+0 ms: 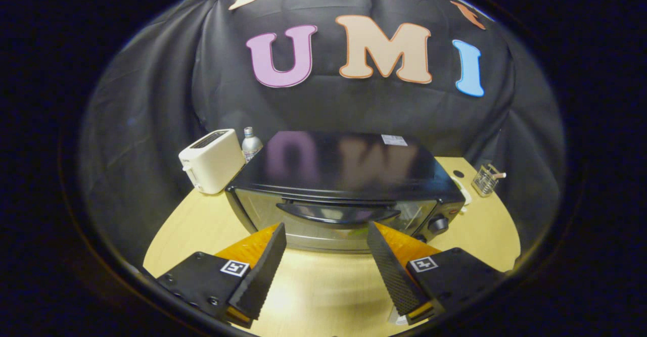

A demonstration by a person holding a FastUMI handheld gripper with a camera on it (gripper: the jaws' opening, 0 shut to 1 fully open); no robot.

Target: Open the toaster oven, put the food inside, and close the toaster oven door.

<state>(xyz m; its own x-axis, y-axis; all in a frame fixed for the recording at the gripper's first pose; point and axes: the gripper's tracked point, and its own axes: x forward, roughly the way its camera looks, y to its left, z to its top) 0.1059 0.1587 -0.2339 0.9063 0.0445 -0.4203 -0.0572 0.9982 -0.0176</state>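
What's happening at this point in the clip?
A hand-held gripper is lined up in front of a black toaster oven on a wooden table. Its fingers are spread open and empty, with the oven's door handle just ahead of them. The door is shut. A white toaster and a small bottle stand beside the oven on one side, a clear holder on the other. I cannot make out the food.

Light wood table (323, 286) – toaster oven (343, 185) sits dead centre. White toaster (212, 161) and bottle (251, 143) off its left side, wire basket (485, 180) off its right.
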